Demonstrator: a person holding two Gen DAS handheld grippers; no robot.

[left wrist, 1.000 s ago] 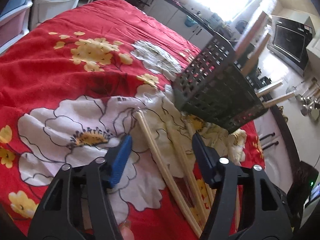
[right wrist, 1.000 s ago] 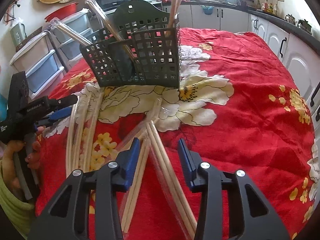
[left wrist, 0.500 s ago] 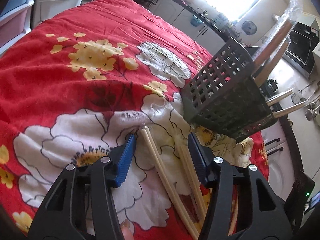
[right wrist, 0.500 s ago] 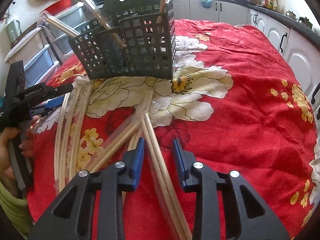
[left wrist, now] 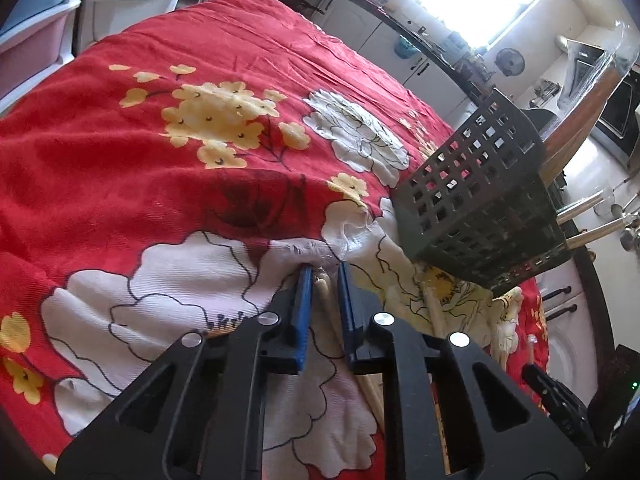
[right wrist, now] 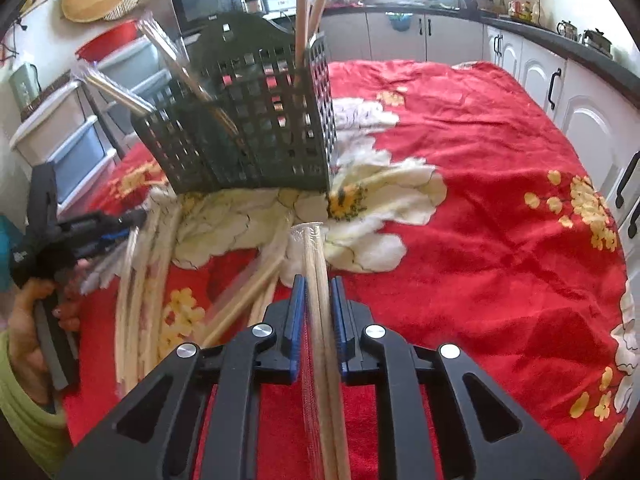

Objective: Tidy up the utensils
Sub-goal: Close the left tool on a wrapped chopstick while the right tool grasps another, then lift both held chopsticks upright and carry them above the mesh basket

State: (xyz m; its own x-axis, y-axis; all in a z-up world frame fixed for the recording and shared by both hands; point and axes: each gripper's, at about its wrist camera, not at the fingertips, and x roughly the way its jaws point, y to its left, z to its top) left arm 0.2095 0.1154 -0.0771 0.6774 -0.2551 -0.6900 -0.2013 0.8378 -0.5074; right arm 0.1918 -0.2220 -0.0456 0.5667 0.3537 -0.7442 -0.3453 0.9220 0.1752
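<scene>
A dark green lattice utensil basket (right wrist: 256, 132) stands on the red floral cloth and holds several wrapped chopstick pairs; it also shows in the left wrist view (left wrist: 484, 204). My right gripper (right wrist: 317, 284) is shut on a plastic-wrapped pair of wooden chopsticks (right wrist: 314, 256) that points toward the basket. My left gripper (left wrist: 323, 276) is shut on the end of another wooden chopstick pair (left wrist: 325, 292) lying on the cloth. More loose chopsticks (right wrist: 144, 280) lie in front of the basket at the left. The left gripper also shows in the right wrist view (right wrist: 120, 220).
The red flowered cloth (right wrist: 480, 240) covers the table. White cabinets (right wrist: 580, 120) run along the right and back. Plastic drawer units (right wrist: 60, 136) stand at the left. A microwave (right wrist: 208, 0) sits behind the basket.
Both grippers moved forward and closed: the right one onto the wrapped chopstick pair, the left one onto the end of a chopstick pair on the cloth.
</scene>
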